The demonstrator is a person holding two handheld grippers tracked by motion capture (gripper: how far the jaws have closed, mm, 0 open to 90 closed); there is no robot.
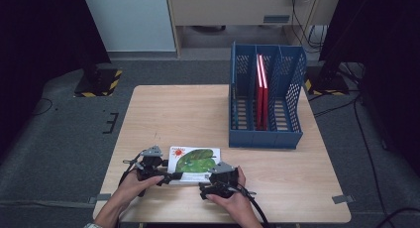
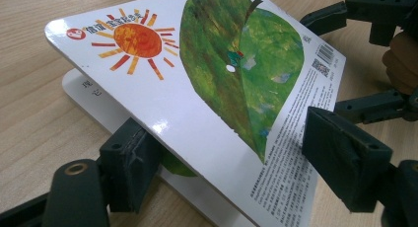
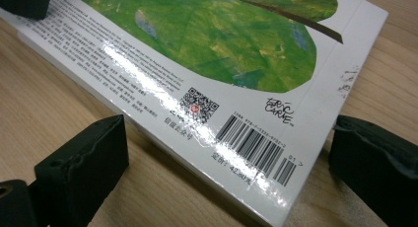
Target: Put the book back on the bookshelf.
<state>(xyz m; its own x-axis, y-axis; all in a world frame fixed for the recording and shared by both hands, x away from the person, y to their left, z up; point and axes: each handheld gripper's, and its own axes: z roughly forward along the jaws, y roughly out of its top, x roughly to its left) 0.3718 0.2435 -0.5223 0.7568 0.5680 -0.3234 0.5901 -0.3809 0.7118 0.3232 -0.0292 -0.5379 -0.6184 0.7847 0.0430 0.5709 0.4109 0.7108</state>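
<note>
From the high view, the book (image 1: 194,163) lies at the table's (image 1: 163,114) near edge, both grippers at it; the next step is likely lifting it toward the blue rack (image 1: 266,101).

In the left gripper view, the left gripper (image 2: 231,163) straddles the raised cover, jaws part-open, not visibly pinching.

In the right gripper view, the right gripper (image 3: 222,163) stands released, jaws wide around the book's corner.

Lighting is even and overhead; the table (image 1: 198,109) is well lit while the room's sides fall dark. Glare streaks the glossy book (image 3: 197,89) cover just ahead of the right gripper (image 3: 222,172) (barcode partly washed out). Near jaws look soft and slightly blurred; shadows are faint.
</note>
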